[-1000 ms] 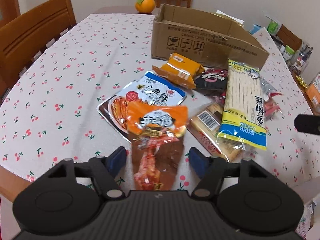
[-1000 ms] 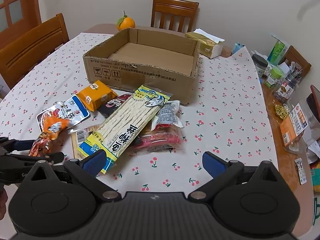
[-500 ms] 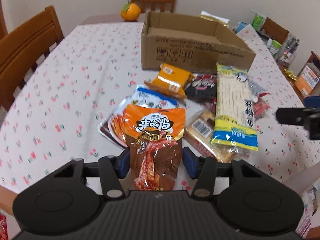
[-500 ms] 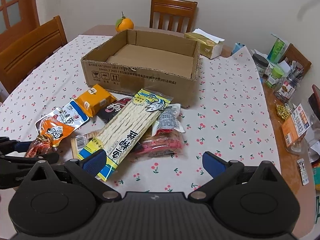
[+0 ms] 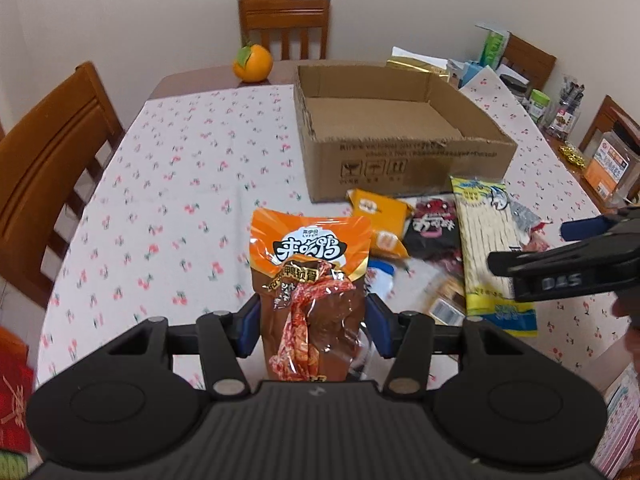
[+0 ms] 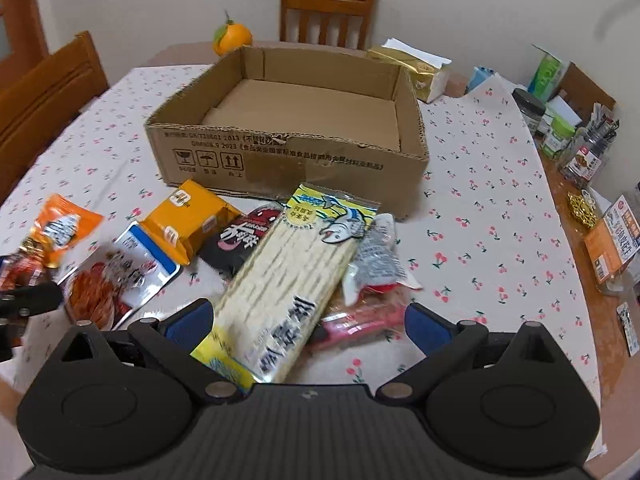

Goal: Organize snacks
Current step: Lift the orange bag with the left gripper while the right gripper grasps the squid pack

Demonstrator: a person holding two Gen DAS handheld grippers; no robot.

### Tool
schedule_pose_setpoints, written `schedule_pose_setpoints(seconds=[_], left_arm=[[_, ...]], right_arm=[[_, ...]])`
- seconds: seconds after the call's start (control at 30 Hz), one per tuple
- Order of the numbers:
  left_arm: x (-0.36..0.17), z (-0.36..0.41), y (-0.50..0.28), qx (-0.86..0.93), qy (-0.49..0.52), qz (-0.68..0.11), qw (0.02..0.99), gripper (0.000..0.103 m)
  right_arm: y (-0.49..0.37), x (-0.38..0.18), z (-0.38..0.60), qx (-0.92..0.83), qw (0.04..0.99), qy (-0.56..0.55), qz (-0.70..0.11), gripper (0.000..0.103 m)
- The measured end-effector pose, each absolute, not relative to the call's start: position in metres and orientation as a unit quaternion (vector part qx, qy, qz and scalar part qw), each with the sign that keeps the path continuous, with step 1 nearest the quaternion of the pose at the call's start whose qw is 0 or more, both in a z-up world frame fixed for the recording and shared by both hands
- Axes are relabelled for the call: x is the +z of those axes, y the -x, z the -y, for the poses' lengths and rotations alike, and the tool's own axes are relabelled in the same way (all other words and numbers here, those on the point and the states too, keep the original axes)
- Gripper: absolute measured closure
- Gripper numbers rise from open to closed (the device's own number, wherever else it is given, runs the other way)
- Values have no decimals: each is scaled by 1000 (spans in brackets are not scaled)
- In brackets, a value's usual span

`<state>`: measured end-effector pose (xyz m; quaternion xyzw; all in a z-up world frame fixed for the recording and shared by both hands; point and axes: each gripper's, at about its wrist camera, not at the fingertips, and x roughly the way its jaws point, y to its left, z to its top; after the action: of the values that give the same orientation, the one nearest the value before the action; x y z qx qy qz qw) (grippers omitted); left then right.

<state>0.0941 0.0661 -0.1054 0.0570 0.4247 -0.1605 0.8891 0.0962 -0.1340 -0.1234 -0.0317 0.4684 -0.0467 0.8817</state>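
Note:
My left gripper [image 5: 314, 324] is shut on the lower half of an orange duck-snack pouch [image 5: 310, 256], which hangs above the tablecloth; the same pouch [image 6: 60, 228] shows at the far left of the right wrist view. My right gripper [image 6: 310, 326] stands open, its blue pads either side of a long yellow-and-blue fish-strip packet [image 6: 292, 276] without touching it. From the left wrist view this gripper [image 5: 568, 268] hovers over that packet [image 5: 488, 248]. An empty cardboard box [image 6: 288, 160] stands open just behind the snack pile.
An orange biscuit pack [image 6: 188, 220], a black packet [image 6: 240, 240], a blue-and-white pouch [image 6: 120, 276] and a red packet [image 6: 360, 320] lie around the long packet. An orange fruit [image 5: 253, 63], a tissue box [image 6: 416, 68], jars [image 6: 584, 152] and wooden chairs [image 5: 48, 168] ring the table.
The left gripper closed on the orange pouch and lifted it off the other pouch. The right gripper moved forward and down until the long packet lay between its fingers.

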Motion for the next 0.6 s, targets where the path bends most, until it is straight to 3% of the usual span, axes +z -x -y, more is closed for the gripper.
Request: schedule_pose_setpoints(seconds=[0.3, 0.6], left_arm=[[-107, -83, -131, -206, -69, -423, 880, 51], [-108, -87, -151, -238, -74, -420, 873, 51]], right_arm=[[-117, -143, 114, -104, 871, -6, -481, 9], [-126, -150, 113, -138, 865, -29, -481, 28]])
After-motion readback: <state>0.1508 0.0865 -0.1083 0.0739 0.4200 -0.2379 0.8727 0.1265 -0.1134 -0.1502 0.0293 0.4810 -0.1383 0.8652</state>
